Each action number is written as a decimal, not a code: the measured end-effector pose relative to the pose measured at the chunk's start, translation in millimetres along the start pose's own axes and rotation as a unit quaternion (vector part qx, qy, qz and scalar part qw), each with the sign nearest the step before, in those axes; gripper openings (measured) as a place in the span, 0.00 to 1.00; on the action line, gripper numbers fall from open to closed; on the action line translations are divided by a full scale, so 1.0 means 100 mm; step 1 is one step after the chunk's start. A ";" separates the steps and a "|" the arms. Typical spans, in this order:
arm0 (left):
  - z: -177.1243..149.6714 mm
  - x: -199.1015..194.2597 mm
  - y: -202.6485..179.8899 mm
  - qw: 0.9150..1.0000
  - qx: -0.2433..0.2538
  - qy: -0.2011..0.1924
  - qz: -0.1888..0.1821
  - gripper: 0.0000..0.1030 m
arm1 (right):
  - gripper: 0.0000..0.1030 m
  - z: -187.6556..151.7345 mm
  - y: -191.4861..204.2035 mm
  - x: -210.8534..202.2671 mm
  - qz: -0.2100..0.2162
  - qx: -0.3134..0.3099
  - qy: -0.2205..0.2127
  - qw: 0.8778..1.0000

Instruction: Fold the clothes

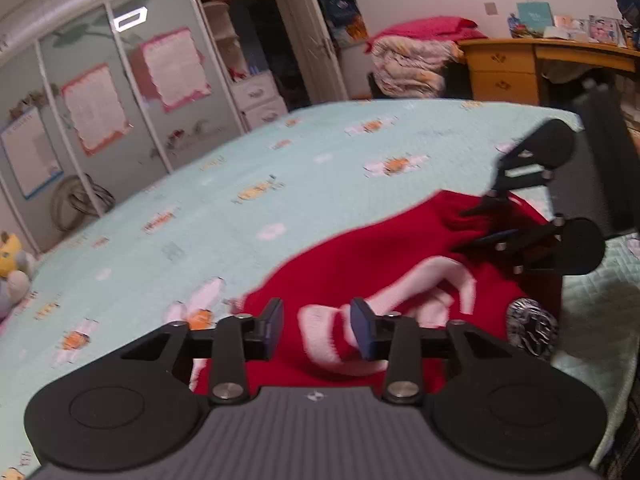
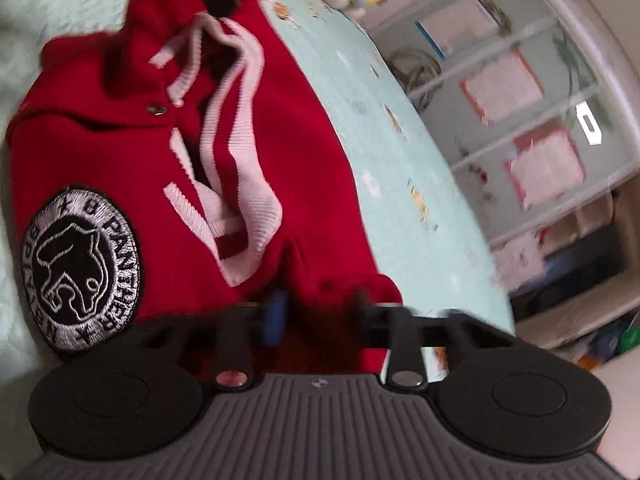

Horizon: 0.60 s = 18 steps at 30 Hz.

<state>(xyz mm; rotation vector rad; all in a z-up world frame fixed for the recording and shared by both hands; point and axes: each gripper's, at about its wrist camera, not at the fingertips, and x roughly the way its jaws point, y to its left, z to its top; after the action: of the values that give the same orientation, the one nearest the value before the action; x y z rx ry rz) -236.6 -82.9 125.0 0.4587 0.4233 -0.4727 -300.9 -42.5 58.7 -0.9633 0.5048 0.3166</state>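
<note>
Left wrist: red jacket [image 1: 360, 248] on mint bedspread [image 1: 280, 168].

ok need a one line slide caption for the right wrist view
Right tongs over the edge of a red jacket with white stripes and a round panther patch, spread on a pale green bedspread.

The left gripper [image 1: 318, 330] hangs with jaws parted; the right gripper [image 2: 320, 312] pinches red cloth.

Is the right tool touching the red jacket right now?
Touching. In the left wrist view the right tool has its tips dug into a bunched fold of the red jacket, with no gap showing.
</note>
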 end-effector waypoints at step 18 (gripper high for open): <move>-0.09 0.67 0.58 0.990 -0.072 0.106 -0.051 0.44 | 0.20 -0.64 -0.25 -0.36 -0.009 0.348 -0.059 0.935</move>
<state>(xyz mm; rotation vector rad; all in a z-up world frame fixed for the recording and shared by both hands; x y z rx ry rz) -154.7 -55.0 103.6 0.3502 0.6838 -0.4913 -335.8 -110.9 65.7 -0.2554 0.4486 0.1544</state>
